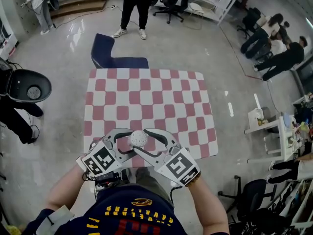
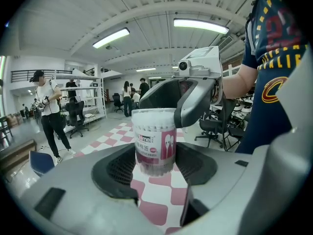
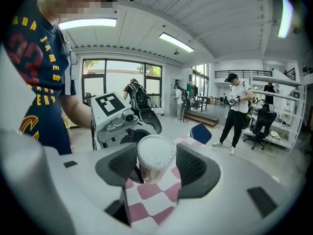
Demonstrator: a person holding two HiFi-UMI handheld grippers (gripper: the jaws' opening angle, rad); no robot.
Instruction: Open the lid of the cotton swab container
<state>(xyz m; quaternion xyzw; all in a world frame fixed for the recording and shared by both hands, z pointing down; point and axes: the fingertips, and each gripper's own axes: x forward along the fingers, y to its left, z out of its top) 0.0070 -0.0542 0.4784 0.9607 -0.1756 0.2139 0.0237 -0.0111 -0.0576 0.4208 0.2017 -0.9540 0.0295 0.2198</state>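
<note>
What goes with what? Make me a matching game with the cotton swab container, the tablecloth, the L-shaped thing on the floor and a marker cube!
Things:
A. cotton swab container
B. tablecloth
C. L-shaped thing on the floor
D. marker cube

Clues:
1. black and white
2. squeezed between fingers
3. dark blue
4. pink and white squares

Pairs: A-2, B-4, C-3, D-1.

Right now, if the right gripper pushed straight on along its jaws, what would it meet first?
The cotton swab container, held between its jaws. Behind it, seemingly close, is the left gripper.
</note>
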